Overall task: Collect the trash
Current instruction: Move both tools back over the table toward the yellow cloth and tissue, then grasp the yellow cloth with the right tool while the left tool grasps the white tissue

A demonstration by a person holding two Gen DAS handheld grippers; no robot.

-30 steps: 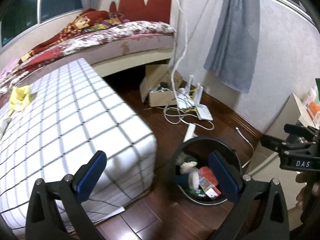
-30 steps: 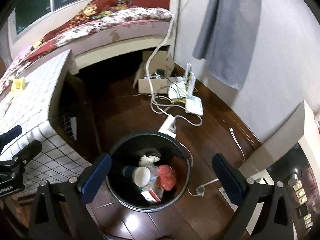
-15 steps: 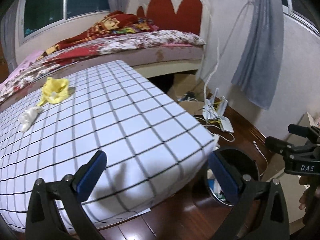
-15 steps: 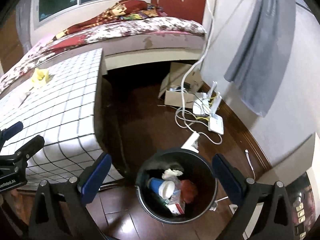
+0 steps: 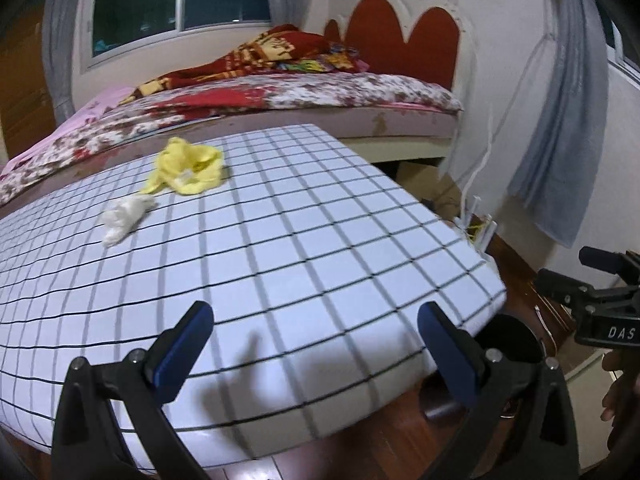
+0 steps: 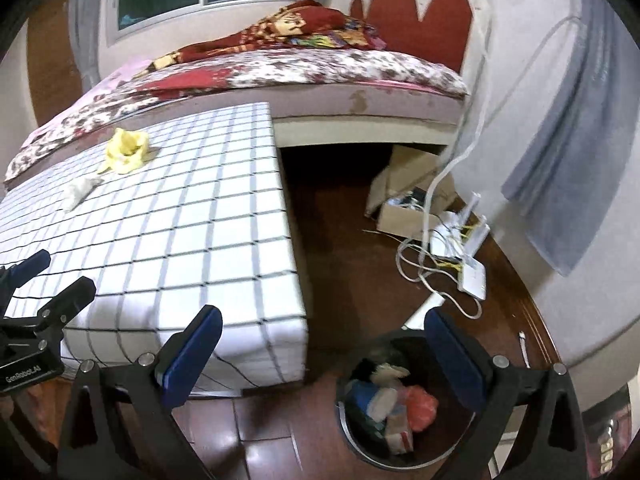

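A crumpled yellow wrapper (image 5: 188, 166) (image 6: 126, 151) and a wad of white tissue (image 5: 124, 216) (image 6: 80, 190) lie on the far part of the white checked mattress (image 5: 280, 240) (image 6: 180, 220). My left gripper (image 5: 316, 350) hovers open over the mattress's near edge, with nothing between its blue pads. Above the floor, my right gripper (image 6: 324, 354) is open and empty too. A black trash bin (image 6: 352, 432) holds several pieces of rubbish, at the lower right between the right fingers. The bin (image 5: 508, 336) is mostly hidden by the mattress in the left wrist view.
A bed with a floral sheet (image 5: 280, 96) and red headboard (image 6: 420, 20) stands behind the mattress. A cardboard box (image 6: 404, 208), white routers and cables (image 6: 460, 264) lie on the wooden floor by the wall. A grey curtain (image 6: 568, 160) hangs at the right.
Both grippers have risen and swung left, away from the bin toward the mattress. The yellow wrapper and tissue now sit closer to the middle of the left wrist view.
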